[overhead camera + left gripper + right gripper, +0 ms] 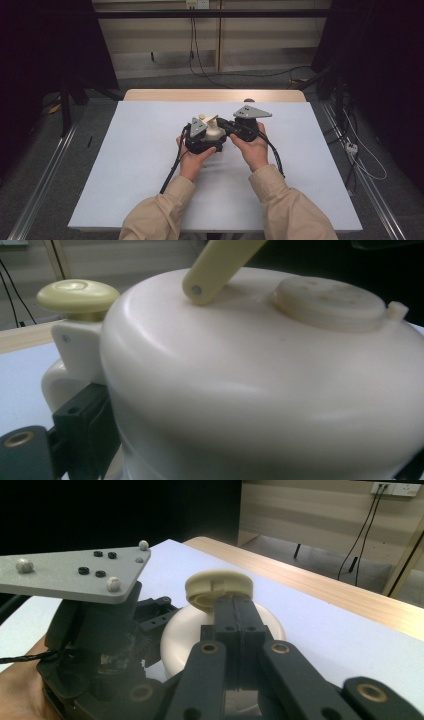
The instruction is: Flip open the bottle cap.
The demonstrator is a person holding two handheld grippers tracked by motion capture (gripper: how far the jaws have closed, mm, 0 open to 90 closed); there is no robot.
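Cream pot (260, 385) between left gripper (202, 136) fingers (80, 430)

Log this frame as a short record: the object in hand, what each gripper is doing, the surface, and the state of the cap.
object: cream plastic pot-shaped container with a yellowish lever and a round knob
left gripper: jaws around the container body, holding it on the table
right gripper: jaws shut together, tips at the cream round cap on top
surface: pale blue tabletop with a wooden far edge
cap state: seated on the container; whether it is being turned, cannot tell
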